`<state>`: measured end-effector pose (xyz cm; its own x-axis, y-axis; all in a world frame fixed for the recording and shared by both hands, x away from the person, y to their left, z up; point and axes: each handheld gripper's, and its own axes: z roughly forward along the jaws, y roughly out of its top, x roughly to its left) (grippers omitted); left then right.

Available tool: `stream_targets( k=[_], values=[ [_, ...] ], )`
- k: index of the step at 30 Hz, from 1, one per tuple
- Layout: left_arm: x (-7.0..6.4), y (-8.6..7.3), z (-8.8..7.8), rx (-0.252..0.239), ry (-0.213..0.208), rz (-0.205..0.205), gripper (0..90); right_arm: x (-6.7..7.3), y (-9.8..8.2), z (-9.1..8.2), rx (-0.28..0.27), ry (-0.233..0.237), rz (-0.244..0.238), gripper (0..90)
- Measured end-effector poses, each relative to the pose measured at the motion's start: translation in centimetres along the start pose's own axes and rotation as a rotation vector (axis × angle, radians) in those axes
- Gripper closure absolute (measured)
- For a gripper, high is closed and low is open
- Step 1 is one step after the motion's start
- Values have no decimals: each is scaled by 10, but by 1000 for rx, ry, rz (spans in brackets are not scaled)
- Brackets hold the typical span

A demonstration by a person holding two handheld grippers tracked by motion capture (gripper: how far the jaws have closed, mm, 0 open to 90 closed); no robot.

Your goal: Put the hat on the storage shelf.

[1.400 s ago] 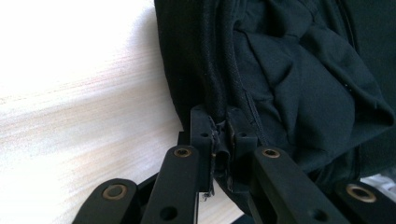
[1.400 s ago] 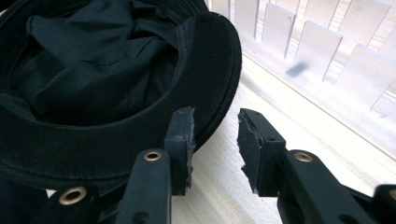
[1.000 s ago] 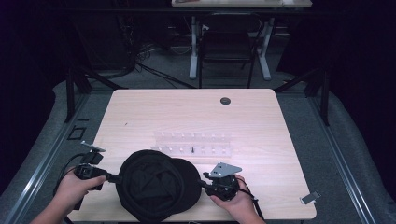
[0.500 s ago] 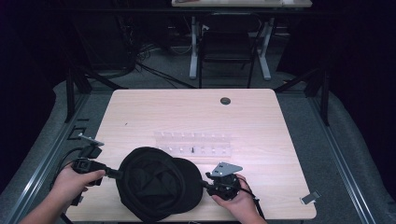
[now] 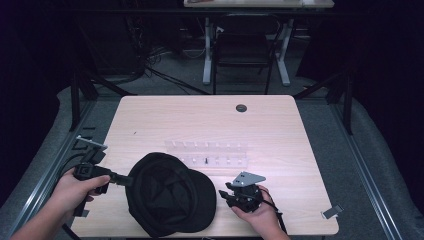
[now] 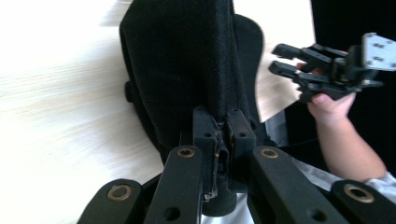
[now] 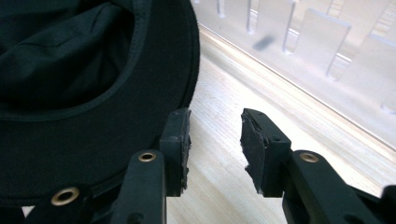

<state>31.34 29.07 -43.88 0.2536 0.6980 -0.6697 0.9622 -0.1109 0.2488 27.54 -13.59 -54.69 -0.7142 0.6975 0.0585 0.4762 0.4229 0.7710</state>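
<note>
Dark lab room all around, with a light wooden table (image 5: 165, 120) sitting in the middle and a chair plus some desk legs back in the gloom. On the near half of that table was a black baseball cap (image 5: 167, 192), flipped upside down so the lining faced up. Its long axis ran pretty much across the table, left to right in the high view: the back edge of the crown pointed toward the person's left hand, and the brim (image 5: 205, 200) pointed right, toward the other hand.

The left gripper (image 5: 122, 178) was clamped down tight on the cap's back edge. In the left gripper view you could see the fabric (image 6: 187, 70) pinched between the two pads and the cap stretching away from the jaws, with that side looking lifted a bit off the wood.

The right gripper (image 5: 226, 195) sat just beside the brim, held low near the table's front edge. Its jaws stood apart and had just been opening a little further, with nothing but bare tabletop between them. In the right gripper view the left-hand pad (image 7: 177, 140) was right up against the brim's edge (image 7: 177, 93); can't really tell if it actually touched.

Just behind the cap was a clear plastic rack (image 5: 207, 154) with a row of upright dividers, lying crosswise too. A small dark round grommet (image 5: 241, 107) sat near the far edge.
</note>
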Motion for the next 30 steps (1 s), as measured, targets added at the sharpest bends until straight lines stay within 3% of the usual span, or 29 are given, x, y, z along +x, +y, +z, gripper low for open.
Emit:
stream_targets(
  k=[12,21,30],
  values=[
    [-24,10,-19,-40,-50,22,858,-10,-1,-9,-17,-10,35,608],
    [-32,12,-31,-52,-100,-22,858,-16,-1,-12,-27,-19,55,607],
    [-38,15,-40,-86,-187,-70,858,-20,-2,-14,-32,-25,65,604]
  ],
)
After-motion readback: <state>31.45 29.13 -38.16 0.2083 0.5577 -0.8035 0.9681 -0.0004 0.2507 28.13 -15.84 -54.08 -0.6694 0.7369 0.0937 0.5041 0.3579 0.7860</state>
